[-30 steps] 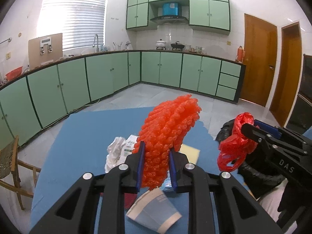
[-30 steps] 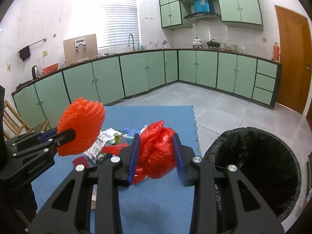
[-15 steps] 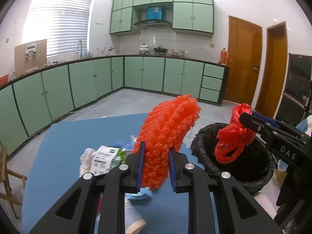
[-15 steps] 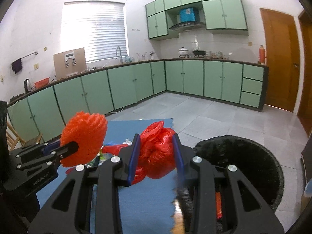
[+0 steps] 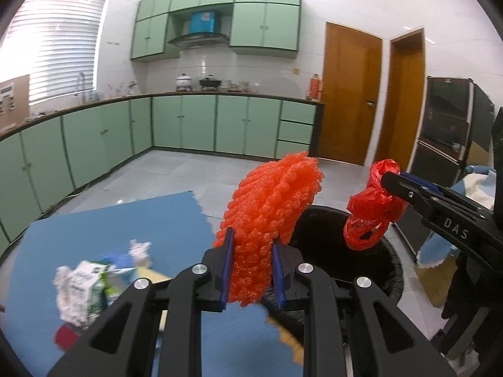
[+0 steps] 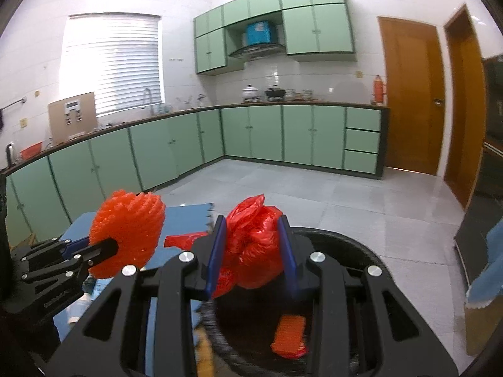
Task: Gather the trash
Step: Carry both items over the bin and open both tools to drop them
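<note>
My left gripper is shut on an orange foam net and holds it at the near rim of the black-lined trash bin. My right gripper is shut on a crumpled red plastic bag and holds it over the bin's opening. The left wrist view shows that bag hanging above the bin. The right wrist view shows the net at the left. An orange packet lies inside the bin.
A blue mat carries more trash: a white and green carton, crumpled tissue, a red scrap. Green cabinets line the far walls. A blue cloth hangs at the right.
Both grippers have swung right from above the mat to the bin, each still holding its item. The bin's inside with the orange packet has come into the right wrist view.
</note>
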Demonstrator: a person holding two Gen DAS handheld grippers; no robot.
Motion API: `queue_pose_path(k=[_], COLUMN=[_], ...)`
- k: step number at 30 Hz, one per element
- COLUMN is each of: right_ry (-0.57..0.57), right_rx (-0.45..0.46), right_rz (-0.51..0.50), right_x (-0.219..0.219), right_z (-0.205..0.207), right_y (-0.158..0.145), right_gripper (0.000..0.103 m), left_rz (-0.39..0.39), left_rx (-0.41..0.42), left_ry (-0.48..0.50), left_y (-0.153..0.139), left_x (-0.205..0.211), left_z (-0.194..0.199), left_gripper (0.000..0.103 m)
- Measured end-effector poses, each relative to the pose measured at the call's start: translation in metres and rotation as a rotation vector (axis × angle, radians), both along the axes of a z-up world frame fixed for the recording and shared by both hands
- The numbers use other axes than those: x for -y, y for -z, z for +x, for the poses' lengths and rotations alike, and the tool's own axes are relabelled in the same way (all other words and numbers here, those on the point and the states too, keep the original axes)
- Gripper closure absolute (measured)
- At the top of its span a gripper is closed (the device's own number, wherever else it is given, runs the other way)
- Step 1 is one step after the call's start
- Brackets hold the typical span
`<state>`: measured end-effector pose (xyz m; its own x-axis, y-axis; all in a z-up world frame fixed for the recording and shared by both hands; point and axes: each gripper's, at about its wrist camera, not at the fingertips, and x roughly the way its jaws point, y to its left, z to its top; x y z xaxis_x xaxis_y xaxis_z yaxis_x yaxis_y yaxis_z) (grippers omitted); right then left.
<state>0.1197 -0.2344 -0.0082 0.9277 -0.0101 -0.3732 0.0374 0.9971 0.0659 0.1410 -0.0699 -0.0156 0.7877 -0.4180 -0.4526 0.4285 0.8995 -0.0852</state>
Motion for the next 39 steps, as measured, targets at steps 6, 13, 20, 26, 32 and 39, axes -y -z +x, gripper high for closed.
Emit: queue_pose_path(k=[6, 13, 20, 26, 32, 39], right_ry=[0.075, 0.131, 0.155, 0.193, 0.257, 0.237], right_rx=[-0.027, -0.102, -0.166, -0.208, -0.187, -0.119], right_rz=[-0.013, -0.025, -0.004, -0.002, -0.011, 0.019], right_x=[0.040, 0.074, 0.098, 0.109, 0.111, 0.087], right_z=[0.005, 0.018, 0.032, 0.039, 0.031, 0.017], right_y=[0.017, 0.057, 0.093, 0.113, 0.111, 0.081], right_gripper=[0.071, 0.071, 0.069, 0.045, 0.014, 0.011], left_rz=[0.004, 0.031, 0.061, 0.076, 0.059, 0.071], left_rx=[-0.018, -0.067, -0.126, -0.184, -0.210, -0.130], left_ry=[0.071, 0.121, 0.153, 0.170, 0.145, 0.052], left_y=[0.012, 0.040, 0.071, 0.090, 0.088, 0.053], left_x=[0.047, 0.101, 0.135, 0.148, 0.131, 0.079], left_z=[0.020, 0.049, 0.070, 0.082, 0.083, 0.058], left_gripper=[0.082, 0.082, 0.082, 0.057, 0.051, 0.042])
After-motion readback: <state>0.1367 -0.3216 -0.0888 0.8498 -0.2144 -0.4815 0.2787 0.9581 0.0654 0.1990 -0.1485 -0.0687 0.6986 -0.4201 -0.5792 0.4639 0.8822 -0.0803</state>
